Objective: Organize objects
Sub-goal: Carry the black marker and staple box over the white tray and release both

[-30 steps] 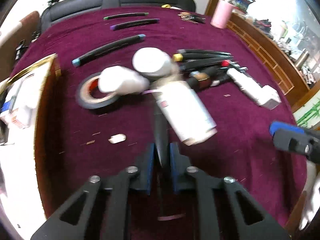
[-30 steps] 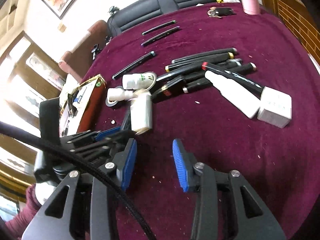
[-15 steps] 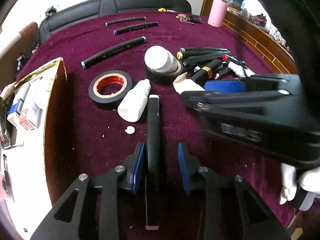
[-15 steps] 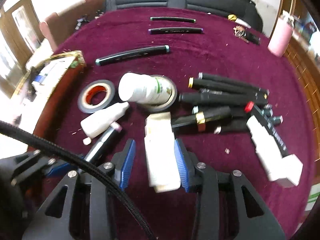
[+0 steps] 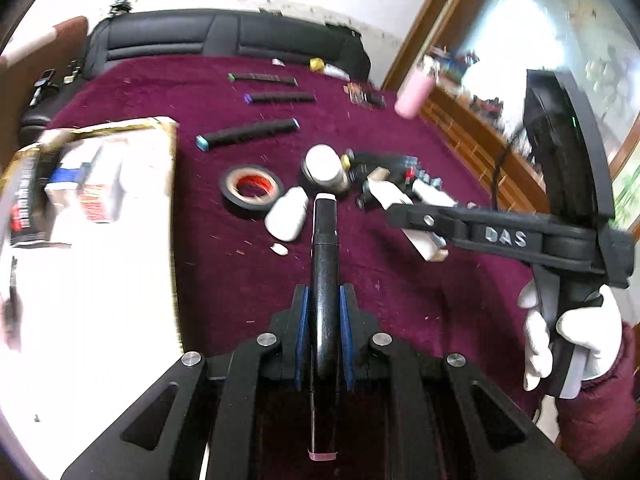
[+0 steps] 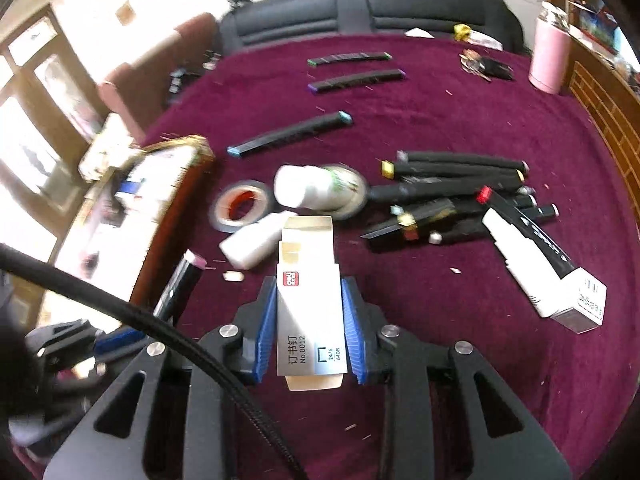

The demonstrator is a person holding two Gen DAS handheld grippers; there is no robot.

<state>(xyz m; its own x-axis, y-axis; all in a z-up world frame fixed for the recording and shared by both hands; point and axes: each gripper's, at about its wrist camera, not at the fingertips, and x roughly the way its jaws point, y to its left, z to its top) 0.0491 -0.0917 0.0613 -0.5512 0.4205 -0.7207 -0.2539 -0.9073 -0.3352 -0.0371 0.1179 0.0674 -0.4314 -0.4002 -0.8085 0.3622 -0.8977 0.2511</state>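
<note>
My left gripper [image 5: 323, 300] is shut on a black marker [image 5: 325, 264] with a pink cap, held above the maroon tablecloth [image 5: 400, 288]. My right gripper [image 6: 309, 292] is shut on a white staples box [image 6: 308, 300], lifted off the cloth; it also shows in the left wrist view [image 5: 416, 216]. The marker shows at the left of the right wrist view [image 6: 180, 288]. A pile of black markers [image 6: 452, 184] lies right of centre. Three markers [image 6: 292, 134] lie in a row further back.
A black tape roll [image 6: 240, 204], a white squeeze bottle [image 6: 256, 240] and a white jar [image 6: 312, 186] lie mid-table. A long white box [image 6: 540, 276] lies right. A gold-edged box [image 5: 92, 176] of items stands left. A pink tumbler [image 6: 548, 60] and keys [image 6: 484, 66] sit far back.
Both grippers have closed and lifted: the left on the black marker, the right on the staples box. Both have pulled back from the pile.
</note>
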